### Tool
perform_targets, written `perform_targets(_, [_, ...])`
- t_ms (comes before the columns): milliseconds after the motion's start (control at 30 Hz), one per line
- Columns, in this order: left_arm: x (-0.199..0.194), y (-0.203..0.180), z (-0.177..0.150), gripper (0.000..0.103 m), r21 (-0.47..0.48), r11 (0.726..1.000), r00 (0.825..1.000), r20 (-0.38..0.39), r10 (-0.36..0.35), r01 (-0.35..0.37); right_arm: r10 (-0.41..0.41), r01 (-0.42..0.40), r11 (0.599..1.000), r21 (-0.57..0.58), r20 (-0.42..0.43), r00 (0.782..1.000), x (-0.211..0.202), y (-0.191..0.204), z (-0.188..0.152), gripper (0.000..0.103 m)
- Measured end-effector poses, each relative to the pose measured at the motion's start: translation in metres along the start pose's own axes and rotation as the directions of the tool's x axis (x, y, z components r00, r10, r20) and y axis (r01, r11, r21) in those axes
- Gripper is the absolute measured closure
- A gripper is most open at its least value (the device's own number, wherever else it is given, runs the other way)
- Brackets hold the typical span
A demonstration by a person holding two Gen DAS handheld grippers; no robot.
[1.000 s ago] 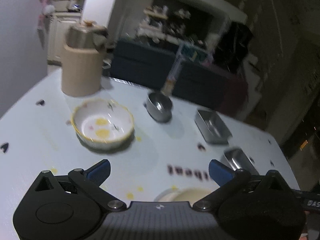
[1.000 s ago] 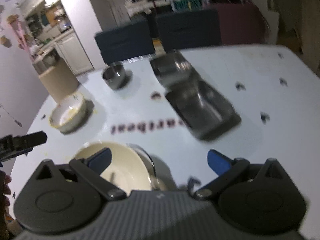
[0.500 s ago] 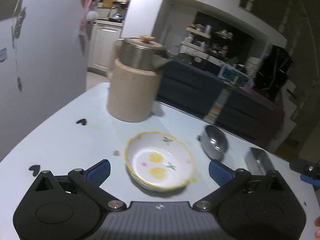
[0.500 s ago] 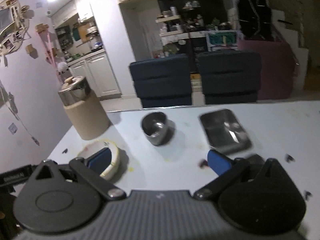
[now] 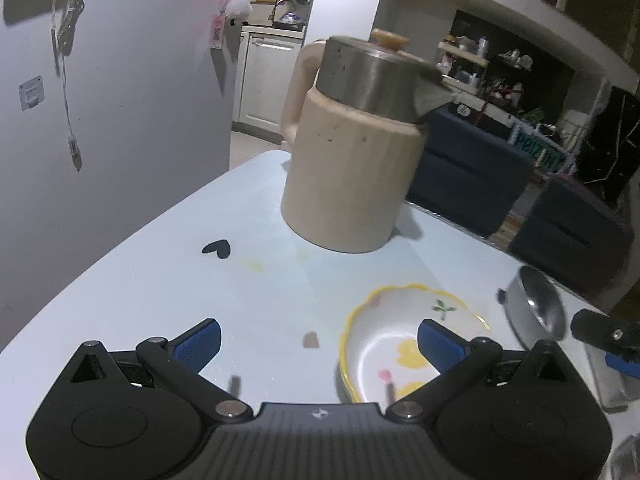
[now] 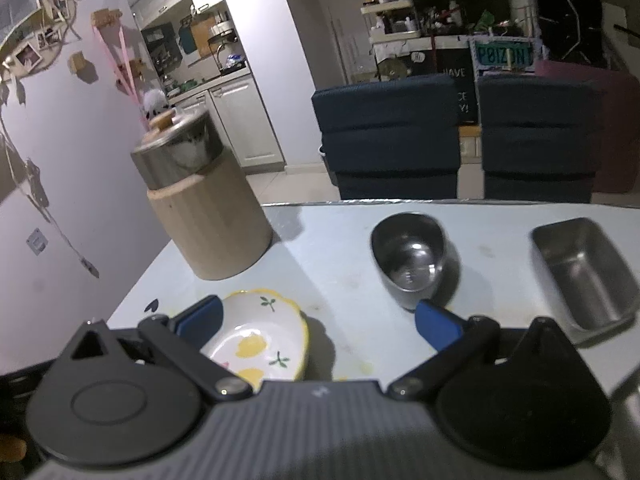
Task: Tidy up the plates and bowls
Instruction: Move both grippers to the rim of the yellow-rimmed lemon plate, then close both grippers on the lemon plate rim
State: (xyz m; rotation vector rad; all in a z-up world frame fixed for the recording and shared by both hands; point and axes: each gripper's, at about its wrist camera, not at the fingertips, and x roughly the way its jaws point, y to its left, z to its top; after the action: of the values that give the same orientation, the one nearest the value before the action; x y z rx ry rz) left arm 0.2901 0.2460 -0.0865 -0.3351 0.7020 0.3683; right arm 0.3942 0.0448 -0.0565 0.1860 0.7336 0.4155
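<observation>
A beige jug [image 5: 352,168] with a steel lid [image 5: 372,76] was seen upright on the pale blue table [image 5: 160,272], near a black heart mark [image 5: 218,248]. Two dark blue chairs [image 6: 390,140] were placed behind the table's far edge.

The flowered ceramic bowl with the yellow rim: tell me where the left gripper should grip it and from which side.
Pinch the rim of the flowered bowl, one finger inside and one outside the wall. It sits upright and open, its scalloped edge thin enough to pinch. Probably come from above at the near edge: the left gripper is open, with its right fingertip already over the bowl.
</observation>
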Motion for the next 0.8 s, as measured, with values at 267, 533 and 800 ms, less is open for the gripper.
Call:
perform_targets(267, [0.032,-0.001,-0.005,0.000,0.039,0.999,1.000,-0.026,-0.008,0.009,-0.018,0.019,1.000,0.012,-0.069,0.997,0.053,0.003,-0.005,0.000])
perform_targets(533, [0.049,0.011,-0.006,0.040,-0.023,0.993,0.986,-0.116,-0.121,0.119,0.105,-0.100,0.994,0.037,-0.155,0.982,0.085,-0.002,-0.013,0.009])
perform_targets(800, [0.056,0.010,-0.010,0.084,-0.034,0.987,0.973,-0.166,-0.163,0.159,0.122,-0.117,0.993,0.033,-0.225,0.967,0.098,-0.003,-0.020,0.074])
